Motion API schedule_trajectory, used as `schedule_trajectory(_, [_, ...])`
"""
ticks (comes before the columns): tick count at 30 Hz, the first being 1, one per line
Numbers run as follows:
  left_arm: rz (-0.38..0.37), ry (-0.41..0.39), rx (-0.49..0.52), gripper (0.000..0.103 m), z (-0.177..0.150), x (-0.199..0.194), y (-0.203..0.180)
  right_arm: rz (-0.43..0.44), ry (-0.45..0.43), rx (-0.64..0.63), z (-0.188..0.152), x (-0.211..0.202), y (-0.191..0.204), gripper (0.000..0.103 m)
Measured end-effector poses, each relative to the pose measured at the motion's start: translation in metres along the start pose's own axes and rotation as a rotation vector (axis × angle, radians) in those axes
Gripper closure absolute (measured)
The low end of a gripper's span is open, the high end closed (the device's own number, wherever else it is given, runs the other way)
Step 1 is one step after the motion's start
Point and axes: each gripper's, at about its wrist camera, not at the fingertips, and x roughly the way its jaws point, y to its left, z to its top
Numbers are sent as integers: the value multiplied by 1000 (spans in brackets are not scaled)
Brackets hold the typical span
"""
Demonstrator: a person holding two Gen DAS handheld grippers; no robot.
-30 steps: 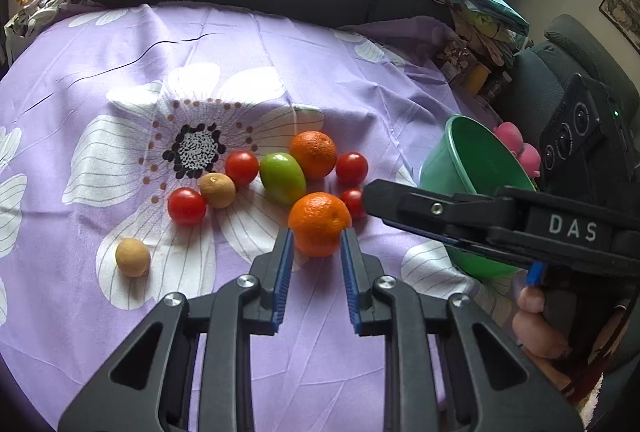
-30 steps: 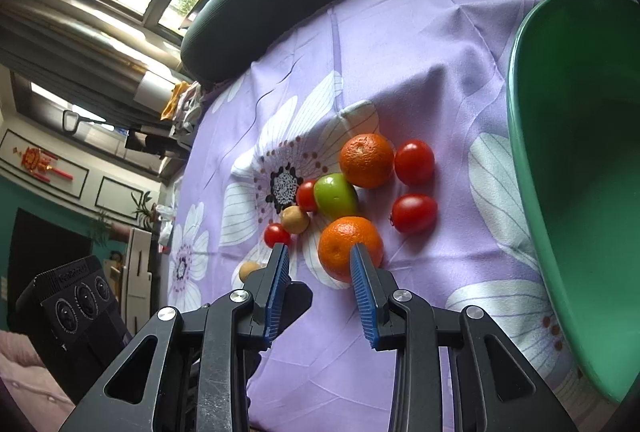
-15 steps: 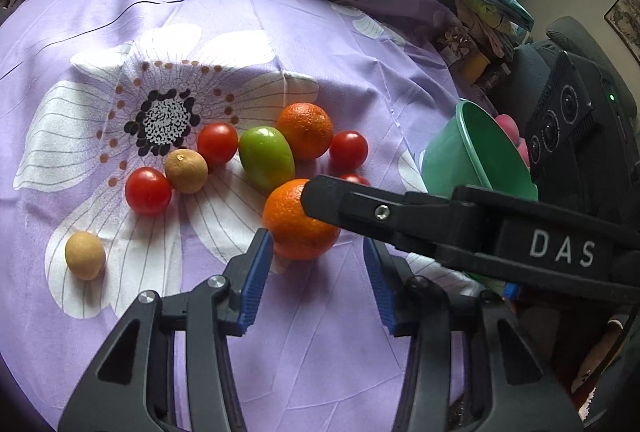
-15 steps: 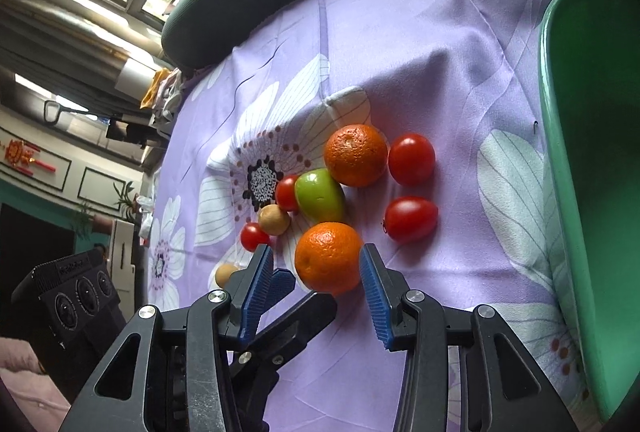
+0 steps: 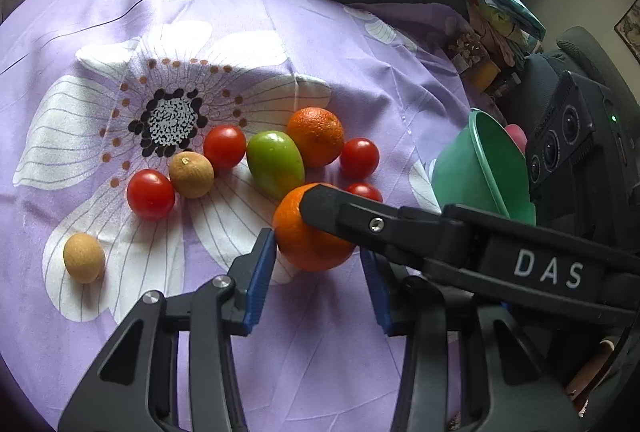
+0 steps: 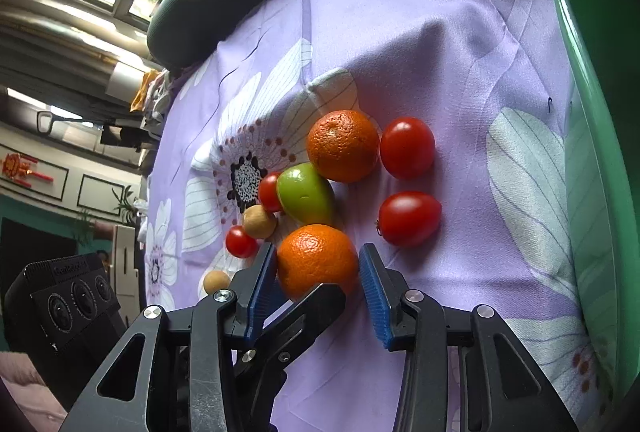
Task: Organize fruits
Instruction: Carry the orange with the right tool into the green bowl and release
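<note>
While nine fruits lie on the purple cloth (image 5: 328, 32), the left hand-held gripper (image 5: 318, 272) is closing around the near orange (image 5: 308, 236), lower centre, not yet clamped.

Seen from the right hand-held gripper (image 6: 318, 286), also closing on that orange (image 6: 316, 258), the green bowl (image 6: 592, 112) at the right edge looks empty; sorting has barely begun.

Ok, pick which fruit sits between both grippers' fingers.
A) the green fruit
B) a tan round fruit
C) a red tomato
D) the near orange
D: the near orange lies between the right gripper fingers, and the left gripper brackets the same fruit as both sets of jaws close.
</note>
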Motion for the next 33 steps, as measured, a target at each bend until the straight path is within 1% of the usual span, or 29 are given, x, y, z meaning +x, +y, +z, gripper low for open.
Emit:
schedule_trajectory(3, [-13, -64, 61, 60, 2, -22, -17, 30, -71, -37, -4, -27, 9, 59])
schedule_trajectory(7, [-37, -136, 146, 60, 3, -44, -45, 44, -181, -102, -9, -67, 21, 59])
schedule_trajectory(10, [-48, -162, 201, 60, 4, -52, -66, 59, -242, -110, -11, -92, 18, 59])
schedule_trajectory(14, [-82, -171, 261, 60, 8, -48, -94, 49, -312, -97, -11, -119, 7, 59])
schedule_trajectory(17, [-113, -162, 305, 60, 12, -37, -116, 36, -361, -68, -9, -137, -6, 59])
schedule_trajectory(22, [-163, -117, 368, 60, 16, -11, -150, -1, -414, -6, -5, -160, -39, 59])
schedule_trajectory(26, [-183, -80, 404, 60, 15, 8, -169, -22, -428, 29, -3, -168, -62, 59])
schedule_trajectory(30, [-203, -28, 400, 60, 15, 28, -177, -52, -418, 78, 0, -168, -81, 59])
schedule_trajectory(31, [-198, -16, 402, 60, 15, 33, -179, -66, -411, 82, 1, -167, -84, 59])
schedule_trajectory(33, [-193, 8, 399, 61, 13, 41, -180, -128, -402, 73, 2, -163, -83, 59])
